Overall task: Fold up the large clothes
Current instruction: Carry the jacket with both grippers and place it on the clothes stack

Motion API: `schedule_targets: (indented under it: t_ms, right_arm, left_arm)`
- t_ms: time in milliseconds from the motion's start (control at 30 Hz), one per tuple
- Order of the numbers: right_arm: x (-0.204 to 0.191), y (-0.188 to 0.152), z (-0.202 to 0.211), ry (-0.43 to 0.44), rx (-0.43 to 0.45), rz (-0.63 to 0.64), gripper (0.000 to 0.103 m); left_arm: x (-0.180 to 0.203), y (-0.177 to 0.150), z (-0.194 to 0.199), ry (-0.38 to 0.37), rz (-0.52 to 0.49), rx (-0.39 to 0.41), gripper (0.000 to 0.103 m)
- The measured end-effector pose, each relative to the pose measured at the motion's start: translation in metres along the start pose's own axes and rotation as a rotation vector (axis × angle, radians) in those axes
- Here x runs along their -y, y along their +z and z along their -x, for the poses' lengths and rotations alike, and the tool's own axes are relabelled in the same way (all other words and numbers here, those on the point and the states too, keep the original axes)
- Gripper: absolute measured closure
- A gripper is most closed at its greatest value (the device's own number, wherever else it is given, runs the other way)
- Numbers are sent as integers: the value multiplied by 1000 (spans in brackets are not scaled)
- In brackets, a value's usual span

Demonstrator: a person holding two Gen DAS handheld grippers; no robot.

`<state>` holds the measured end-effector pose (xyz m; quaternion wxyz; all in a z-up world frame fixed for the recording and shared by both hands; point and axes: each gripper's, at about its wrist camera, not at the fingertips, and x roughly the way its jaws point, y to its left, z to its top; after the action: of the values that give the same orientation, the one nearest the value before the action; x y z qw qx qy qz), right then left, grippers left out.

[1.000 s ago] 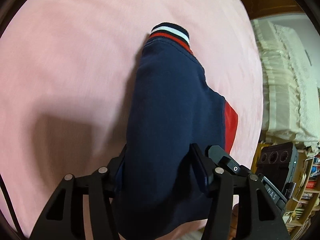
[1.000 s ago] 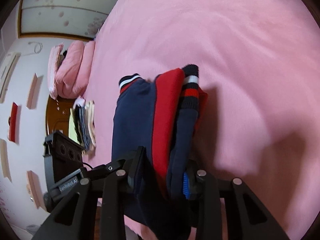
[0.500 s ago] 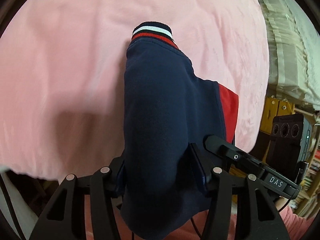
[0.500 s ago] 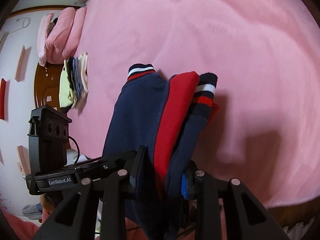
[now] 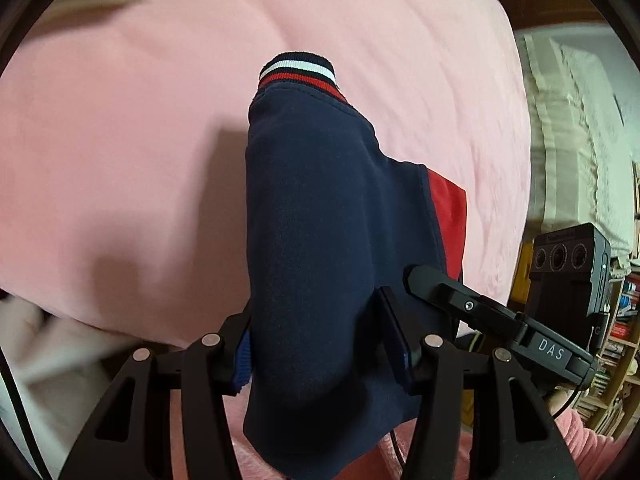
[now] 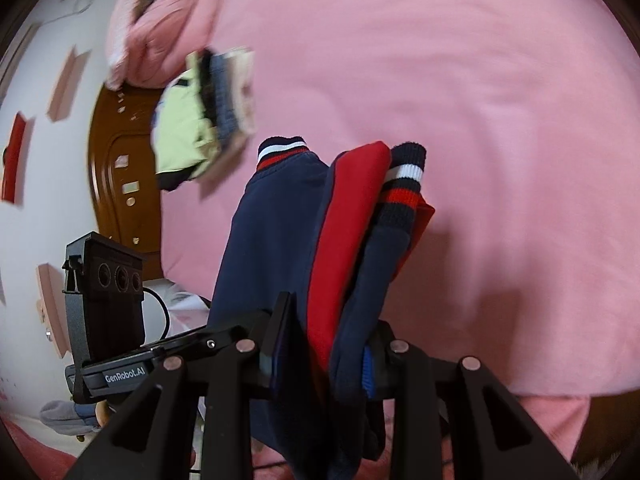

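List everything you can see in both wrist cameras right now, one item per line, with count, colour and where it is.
Folded navy and red garment with striped ribbed cuffs: one, navy, red, white; clamped in both grippers, hanging over the bed.
Pink fleece bed cover: one, pink; fills most of both views.
Stack of folded clothes: one, pale green, blue, beige; on the cover near its edge, blurred.
Pink folded bedding: one, pink; beyond the stack.
Wooden door: one, brown; left of the bed in the right view.
Cream lace fabric: one; right of the bed in the left view.
Bookshelf: one; far right, left view.
Left gripper: one, black; shut on garment.
Right gripper: one, black; shut on garment.
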<state>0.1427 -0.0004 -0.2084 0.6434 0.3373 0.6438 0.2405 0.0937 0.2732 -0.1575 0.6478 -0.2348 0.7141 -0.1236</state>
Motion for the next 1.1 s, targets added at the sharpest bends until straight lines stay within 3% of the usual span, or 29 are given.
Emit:
schedule_targets:
  t_ms: [200,333,433,600,700,767,833,900,1000,1033,1100]
  right_arm:
    - [-101,53,-76,96,15,92,74]
    - [-183,106,-112,147,89,204,75]
    - [-231,149,-128,214,141,253,75]
    - [-299,211,-144,334,244,301,75]
    - [-319,235,-154,403,322,284,74]
    - [-318,253,-172,433,374,252,74]
    - [-307,267,-197,406,414,230,74]
    - [-285,281,-237,316,438,213,74]
    - [-241,305,-299,120,348,154,71]
    - [-229,307,-305,180,350,143,71]
    - [-224,305,-301,242,382,181,70]
  left_arm:
    - [-94,63,96,28,58,123,51]
    - [-136,114,162,25,68,252,50]
    - [-153,155,217,48,28,378,50]
    - [-155,212,297,154,-62,563,51]
    - [-166,240,332,189,-142,668,50]
    - [-181,266,334,174,-175,705,50]
    - [-193,292,311,168,-207,708,50]
    - [-213,325,258,178,-236,696,49]
    - [-245,361,185,260,-141,607,47]
    - [-251,355,181,221,-176,679,45]
    - [-247,338,181,226,-249,792,45]
